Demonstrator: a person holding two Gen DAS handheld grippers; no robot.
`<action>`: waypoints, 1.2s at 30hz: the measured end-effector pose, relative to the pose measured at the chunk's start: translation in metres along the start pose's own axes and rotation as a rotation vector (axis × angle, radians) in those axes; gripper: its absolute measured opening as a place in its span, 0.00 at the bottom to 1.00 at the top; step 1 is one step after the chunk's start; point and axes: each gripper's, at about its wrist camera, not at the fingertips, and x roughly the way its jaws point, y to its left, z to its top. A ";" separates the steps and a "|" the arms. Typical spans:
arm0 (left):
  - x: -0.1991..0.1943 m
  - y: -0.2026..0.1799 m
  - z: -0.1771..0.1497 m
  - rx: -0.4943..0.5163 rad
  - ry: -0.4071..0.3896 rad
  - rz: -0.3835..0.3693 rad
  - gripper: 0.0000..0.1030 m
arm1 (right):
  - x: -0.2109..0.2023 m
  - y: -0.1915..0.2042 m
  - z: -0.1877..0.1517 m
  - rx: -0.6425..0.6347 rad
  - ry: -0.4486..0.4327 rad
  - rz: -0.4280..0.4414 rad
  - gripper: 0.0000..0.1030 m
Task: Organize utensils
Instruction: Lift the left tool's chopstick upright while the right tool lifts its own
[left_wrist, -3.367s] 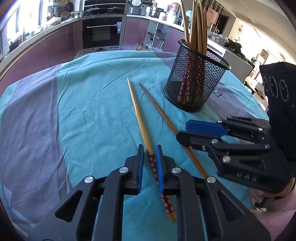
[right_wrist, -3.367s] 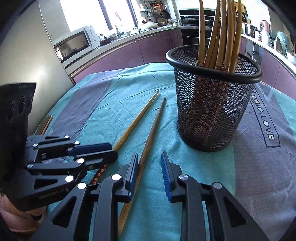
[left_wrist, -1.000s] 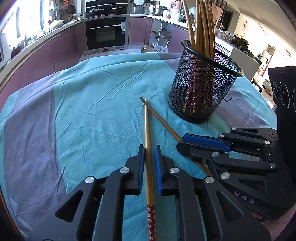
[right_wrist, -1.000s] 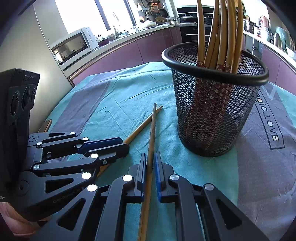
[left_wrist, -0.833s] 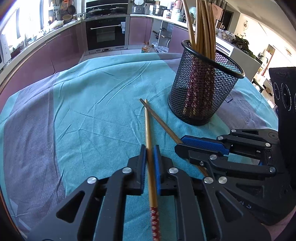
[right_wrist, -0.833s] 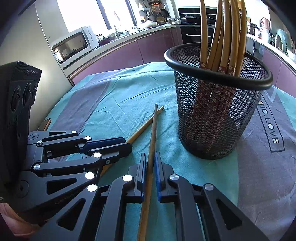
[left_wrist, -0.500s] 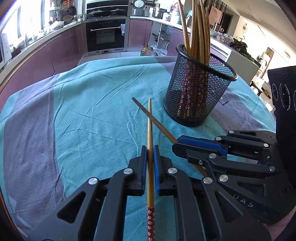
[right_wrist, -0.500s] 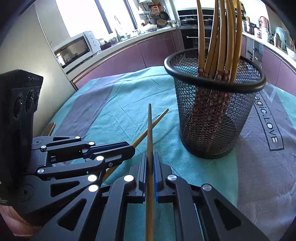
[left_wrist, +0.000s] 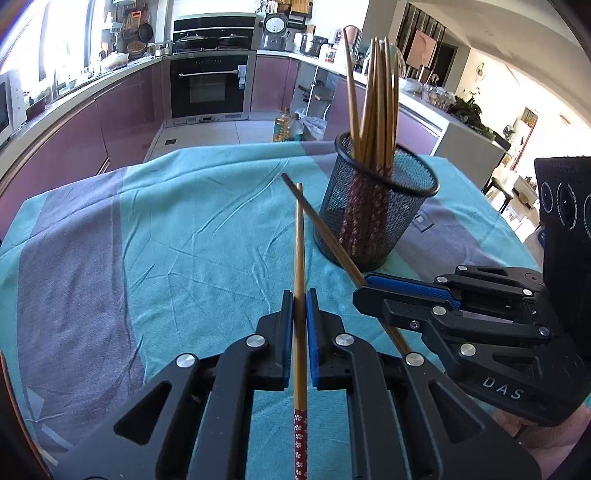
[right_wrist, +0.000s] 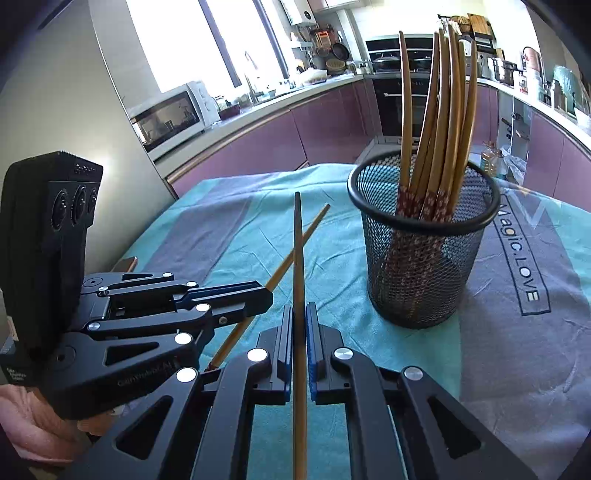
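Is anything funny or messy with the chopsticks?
Nothing spilled or broken. The only odd bit: the left claw and right claw each hold one chopstick, and the two sticks cross like an X beside the mesh cup.

Left black plastic two-finger tool up close: angular skeleton arms with triangular cut-outs, round silver screw heads at each pivot, ribbed blue pads lining the inner faces of both fingers. At three o'clock sits the right black plastic two-finger tool, same build, one blue pad showing, white letters "DAS" printed on its body, and a boxy black housing with round dials rising behind it. Down at five o'clock, a pink sleeve peeks out beneath that tool.
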 end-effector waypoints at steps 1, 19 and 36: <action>-0.004 0.000 0.001 0.000 -0.009 -0.003 0.07 | -0.003 0.000 0.001 0.000 -0.007 0.003 0.06; -0.037 -0.005 0.011 0.000 -0.075 -0.064 0.07 | -0.041 -0.009 0.006 0.019 -0.106 0.031 0.06; -0.051 -0.009 0.016 0.009 -0.107 -0.104 0.07 | -0.063 -0.013 0.012 0.028 -0.164 0.038 0.06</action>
